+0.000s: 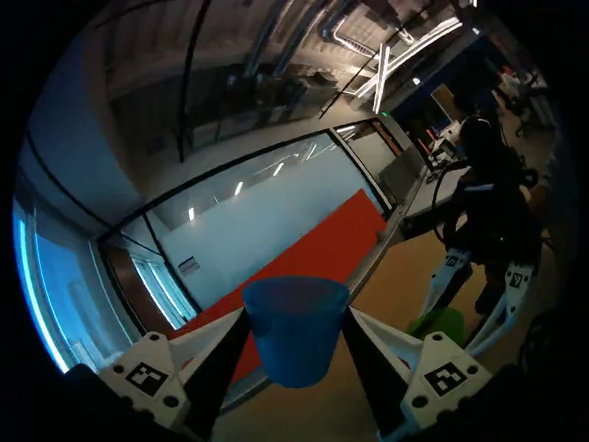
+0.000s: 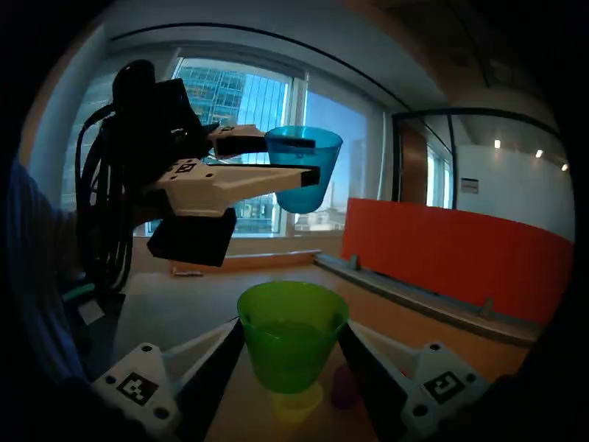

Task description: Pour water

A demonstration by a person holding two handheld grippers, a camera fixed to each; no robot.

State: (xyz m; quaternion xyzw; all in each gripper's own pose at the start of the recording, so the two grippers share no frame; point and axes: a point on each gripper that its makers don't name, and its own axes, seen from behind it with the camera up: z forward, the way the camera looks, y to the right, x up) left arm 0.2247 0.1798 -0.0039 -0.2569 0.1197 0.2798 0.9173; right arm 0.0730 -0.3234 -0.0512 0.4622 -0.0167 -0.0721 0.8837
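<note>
Between the two fingers of the left gripper (image 1: 296, 318) we hold a blue cup (image 1: 296, 342), clamped from both sides just below its rim. The cup is plain, see-through blue plastic, wide at the mouth and narrowing to a rounded base that hangs free under the fingertips. We cannot tell whether it has anything in it.

In the right gripper view the same blue cup sits roughly upright, up and to the left of the right gripper (image 2: 292, 331), high above the table (image 2: 169, 309) and against a bright window (image 2: 243, 110).

The right gripper is closed on a green cup (image 2: 292, 339), one finger pressing on each side of its wall. This cup is clear green plastic with the same tapered shape. Its lower part looks darker than the band under the rim, which may be water, though we cannot be sure. It is held just above the table, well below the blue cup and apart from it.

Under the green cup lie a small yellow shape (image 2: 294, 407) and a purple one (image 2: 343, 387), too blurred to name. A red panel (image 2: 456, 250) stands beyond the right gripper, to its right.
</note>
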